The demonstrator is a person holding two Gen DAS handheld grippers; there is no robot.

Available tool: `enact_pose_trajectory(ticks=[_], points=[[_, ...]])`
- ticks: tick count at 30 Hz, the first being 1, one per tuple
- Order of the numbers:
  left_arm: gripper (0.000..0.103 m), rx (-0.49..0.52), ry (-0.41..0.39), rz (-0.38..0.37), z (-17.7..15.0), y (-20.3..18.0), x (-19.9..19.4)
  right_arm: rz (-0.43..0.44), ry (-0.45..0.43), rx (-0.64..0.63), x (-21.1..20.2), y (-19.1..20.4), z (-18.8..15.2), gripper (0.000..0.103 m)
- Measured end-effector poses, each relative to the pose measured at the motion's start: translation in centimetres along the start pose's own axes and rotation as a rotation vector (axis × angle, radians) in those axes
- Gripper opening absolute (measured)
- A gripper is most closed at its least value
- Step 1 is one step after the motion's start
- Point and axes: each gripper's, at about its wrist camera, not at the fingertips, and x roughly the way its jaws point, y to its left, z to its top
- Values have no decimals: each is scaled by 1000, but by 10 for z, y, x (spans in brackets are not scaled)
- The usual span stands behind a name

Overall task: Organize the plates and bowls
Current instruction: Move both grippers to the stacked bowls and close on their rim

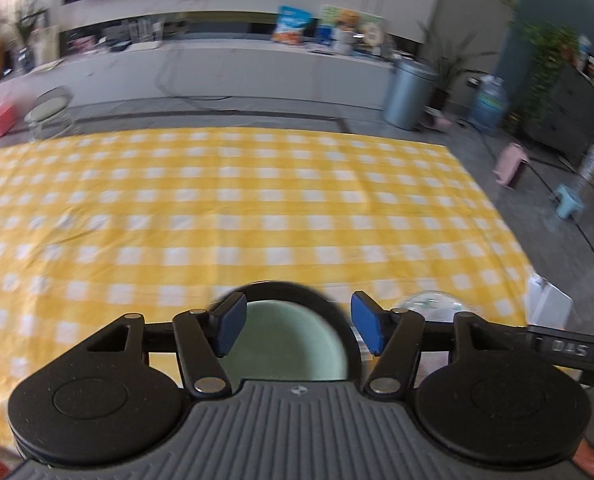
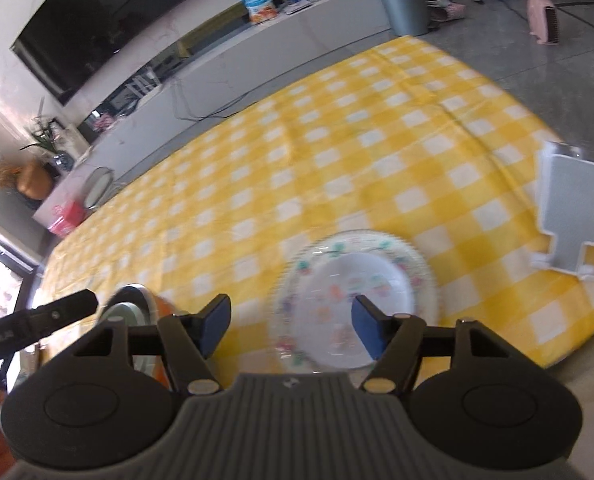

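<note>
In the left wrist view my left gripper (image 1: 297, 326) is open, its blue pads on either side of a bowl (image 1: 293, 340) with a pale green inside and a dark rim, close below. A clear patterned plate (image 1: 429, 304) peeks out just right of it. In the right wrist view my right gripper (image 2: 293, 326) is open above the near edge of the clear glass plate (image 2: 353, 292) with a coloured floral rim. The bowl, orange outside (image 2: 137, 308), sits to its left, with the other gripper's black arm (image 2: 37, 320) by it.
Everything lies on a yellow-and-white checked cloth (image 1: 237, 208) over the table. A white plastic dish rack (image 2: 569, 208) stands near the cloth's right edge. A TV cabinet, a grey bin (image 1: 409, 92) and small stools are on the floor beyond.
</note>
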Motion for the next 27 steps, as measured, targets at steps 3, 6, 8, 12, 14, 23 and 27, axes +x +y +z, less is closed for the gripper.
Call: enact_pose_trajectory(ticks=[3,6,8,12,14,23,27], points=[[77,-48,19,24,-3,20,5,28,20,-25,6,21,-3,67],[78,-105,50,31,-9,38,10,47,53,-54,16,41,-7,67],[80,-140,73,14,-12,49,13,54,77,-65,24,52,-9,69],[80,-195,96,-20,-19,66,18,55,121,-75,41,66,-15,69],[80,-215,102,-30,-24,73,20,54,140,-77,48,70,-18,69],[80,-317,127,-105,-35,85,39,68,189,-47,75,73,-23,68],[80,-364,125,-142,-37,91,46,74,191,-31,82,72,-23,64]])
